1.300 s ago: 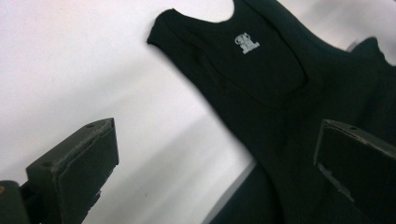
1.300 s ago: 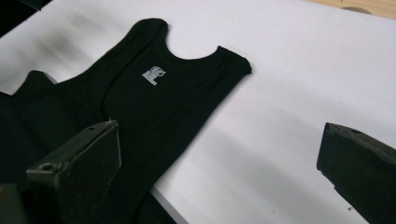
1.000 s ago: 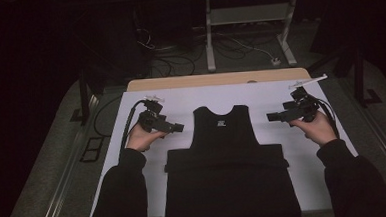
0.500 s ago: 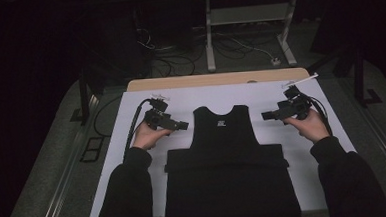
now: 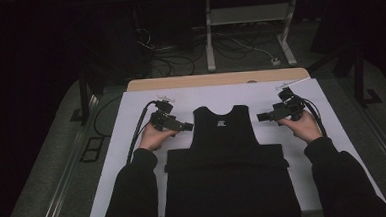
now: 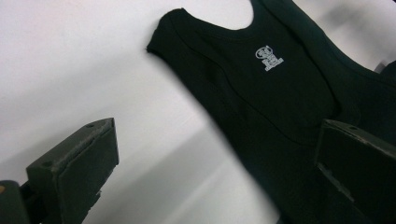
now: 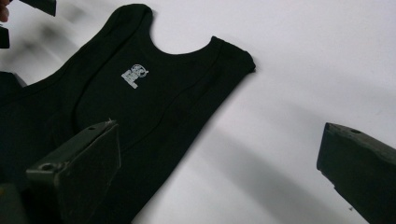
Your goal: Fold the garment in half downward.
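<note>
A black sleeveless top (image 5: 225, 137) lies flat on the white table cover (image 5: 131, 116), neck toward the far edge, its lower half folded up into a wide band. A small white logo sits below its neckline (image 6: 269, 58) (image 7: 135, 74). My left gripper (image 5: 188, 126) hovers open just left of the top's left shoulder strap (image 6: 168, 32), jaws wide apart with nothing between them. At the right armhole side my right gripper (image 5: 259, 117) is open too, pointing at the right shoulder strap (image 7: 233, 56), jaws spread over the cloth's edge.
A wooden table edge (image 5: 199, 80) shows beyond the white cover. Cables (image 5: 178, 54) and a metal stand (image 5: 247, 30) occupy the dark floor behind. Bare white cover lies on both sides of the top. Black sleeves (image 5: 135, 191) come in from the bottom.
Both grippers have moved inward toward the top's shoulders, the left one rightward and the right one leftward. The top has not shifted.
</note>
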`<state>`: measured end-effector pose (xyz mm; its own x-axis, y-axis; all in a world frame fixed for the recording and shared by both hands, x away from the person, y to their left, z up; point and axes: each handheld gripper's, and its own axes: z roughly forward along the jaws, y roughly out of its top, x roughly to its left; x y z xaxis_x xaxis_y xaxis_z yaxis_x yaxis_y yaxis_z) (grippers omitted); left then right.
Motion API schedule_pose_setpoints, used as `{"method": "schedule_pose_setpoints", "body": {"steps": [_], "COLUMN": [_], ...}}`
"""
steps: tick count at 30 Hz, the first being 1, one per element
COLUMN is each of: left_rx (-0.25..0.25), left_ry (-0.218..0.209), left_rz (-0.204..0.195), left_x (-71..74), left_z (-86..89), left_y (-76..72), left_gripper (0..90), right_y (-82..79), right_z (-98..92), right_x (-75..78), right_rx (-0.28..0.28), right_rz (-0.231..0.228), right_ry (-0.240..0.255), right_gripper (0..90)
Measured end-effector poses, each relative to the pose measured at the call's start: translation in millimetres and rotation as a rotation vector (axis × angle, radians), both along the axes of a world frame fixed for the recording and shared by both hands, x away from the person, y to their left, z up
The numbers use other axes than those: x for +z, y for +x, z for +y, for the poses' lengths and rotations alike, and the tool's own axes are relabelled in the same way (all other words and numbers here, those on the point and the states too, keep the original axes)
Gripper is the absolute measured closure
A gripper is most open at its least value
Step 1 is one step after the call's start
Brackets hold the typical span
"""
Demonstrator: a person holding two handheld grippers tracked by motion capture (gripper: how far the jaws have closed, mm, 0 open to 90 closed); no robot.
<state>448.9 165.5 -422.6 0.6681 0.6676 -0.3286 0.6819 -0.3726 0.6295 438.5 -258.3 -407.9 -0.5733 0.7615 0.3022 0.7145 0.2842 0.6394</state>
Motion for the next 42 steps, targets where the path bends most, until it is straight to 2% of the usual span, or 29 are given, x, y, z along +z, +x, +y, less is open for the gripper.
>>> {"method": "schedule_pose_setpoints", "body": {"steps": [13,19,25,27,32,39,42], "left_rx": [-0.023,-0.029,-0.039,-0.047,-0.042,-0.04,-0.035], "left_ry": [0.004,0.009,0.002,0.015,0.014,0.023,0.032], "left_rz": [0.011,0.017,0.023,0.022,0.035,0.014,0.007], "left_x": [-11.2,-15.2,-17.9,-17.7,-18.7,-19.5,-19.3], "left_z": [-15.1,-21.2,-26.7,-29.2,-34.0,-37.3,-37.9], "left_y": [1.1,1.4,2.8,3.0,4.4,4.3,4.1], "left_gripper": [0.0,0.0,0.0,0.0,3.7,13.0,14.1], "right_y": [3.9,4.3,6.0,6.4,7.2,8.1,8.4], "right_z": [16.1,23.2,27.2,28.2,33.0,37.7,38.8], "right_x": [-12.1,-16.0,-20.5,-21.6,-24.7,-27.1,-27.3], "right_rx": [0.033,0.062,0.067,0.067,0.08,0.078,0.078], "right_rz": [0.017,0.02,0.025,0.028,0.034,0.035,0.036], "right_ry": [-0.014,-0.018,-0.016,-0.02,-0.031,-0.022,-0.024], "right_gripper": [0.0,4.2,5.7,5.9,7.0,12.9,13.3]}}
